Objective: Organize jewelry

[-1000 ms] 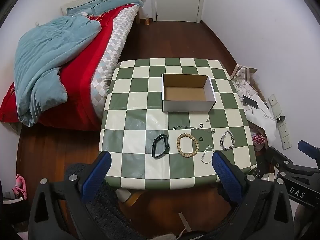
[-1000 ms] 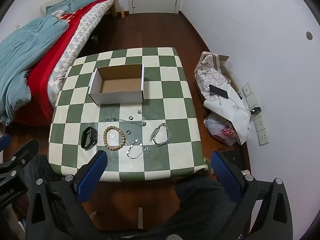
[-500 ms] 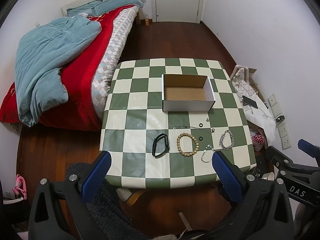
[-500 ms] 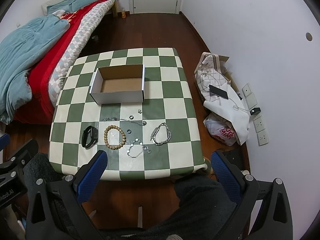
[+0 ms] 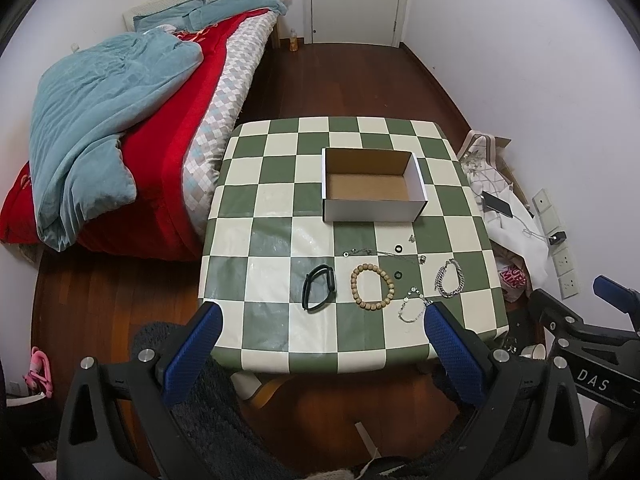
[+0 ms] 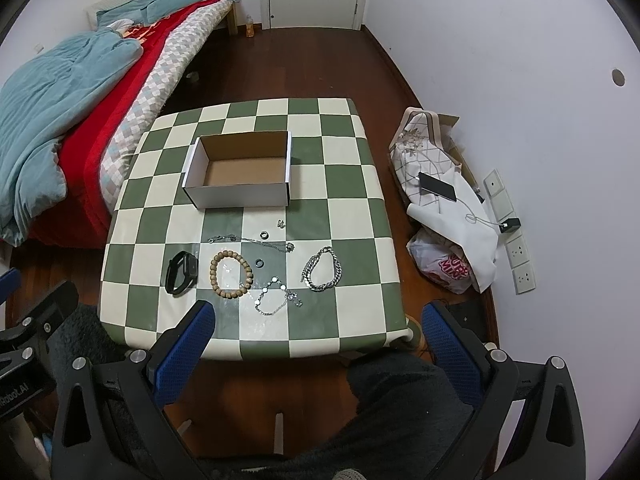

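An empty white cardboard box (image 5: 372,204) (image 6: 240,194) stands on the green-and-cream checked table (image 5: 272,264) (image 6: 348,200). In front of it lie a black wristband (image 5: 318,293) (image 6: 182,272), a wooden bead bracelet (image 5: 372,287) (image 6: 231,275), a thick silver chain bracelet (image 5: 450,278) (image 6: 322,269), a thin disc-link bracelet (image 5: 414,305) (image 6: 276,296), a fine necklace (image 6: 252,240), and small rings (image 5: 398,249) (image 6: 263,235). My left gripper (image 5: 322,320) and right gripper (image 6: 318,320) both hang open above the table's near edge, holding nothing.
A bed (image 5: 120,140) with a red cover and teal blanket lies left of the table. Bags, a phone (image 6: 437,187) and a charger lie on the floor by the right wall. A closed door (image 5: 354,0) is at the far end. Dark clothing (image 6: 400,412) shows below.
Both views have shifted only slightly; the table sits a touch lower in the left wrist view. The jewelry and box have not moved.
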A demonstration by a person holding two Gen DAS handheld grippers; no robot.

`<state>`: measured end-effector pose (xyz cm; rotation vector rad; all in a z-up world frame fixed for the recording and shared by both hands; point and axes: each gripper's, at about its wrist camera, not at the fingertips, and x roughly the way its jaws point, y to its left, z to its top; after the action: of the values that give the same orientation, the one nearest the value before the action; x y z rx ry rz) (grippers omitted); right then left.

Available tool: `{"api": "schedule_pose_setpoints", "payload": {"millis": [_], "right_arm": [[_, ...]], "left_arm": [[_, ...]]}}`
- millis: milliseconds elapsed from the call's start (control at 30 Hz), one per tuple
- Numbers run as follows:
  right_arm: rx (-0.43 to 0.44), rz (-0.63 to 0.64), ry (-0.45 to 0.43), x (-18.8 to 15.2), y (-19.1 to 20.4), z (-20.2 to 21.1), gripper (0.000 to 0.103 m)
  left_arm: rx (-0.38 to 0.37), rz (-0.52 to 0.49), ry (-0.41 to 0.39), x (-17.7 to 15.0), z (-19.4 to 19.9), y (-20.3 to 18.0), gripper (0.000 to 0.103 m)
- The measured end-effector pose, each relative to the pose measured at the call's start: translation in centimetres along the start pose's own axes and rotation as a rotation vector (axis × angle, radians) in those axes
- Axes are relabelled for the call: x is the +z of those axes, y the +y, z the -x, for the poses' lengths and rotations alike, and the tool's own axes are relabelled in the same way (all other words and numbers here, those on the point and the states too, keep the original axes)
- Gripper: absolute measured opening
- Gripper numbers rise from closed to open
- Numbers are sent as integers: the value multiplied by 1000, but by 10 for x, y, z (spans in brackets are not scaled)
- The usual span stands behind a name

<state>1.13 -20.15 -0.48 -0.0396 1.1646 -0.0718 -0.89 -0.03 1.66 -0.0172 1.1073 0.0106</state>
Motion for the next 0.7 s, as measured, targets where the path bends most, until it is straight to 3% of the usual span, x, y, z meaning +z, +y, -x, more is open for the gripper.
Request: {"api": "schedule_pose_setpoints", "payload": {"millis": [700], "right_arm": [[-2,0,-8,1,-6,21,103]], "left_arm": [[-6,0,-19,-1,9,-5,103]]}}
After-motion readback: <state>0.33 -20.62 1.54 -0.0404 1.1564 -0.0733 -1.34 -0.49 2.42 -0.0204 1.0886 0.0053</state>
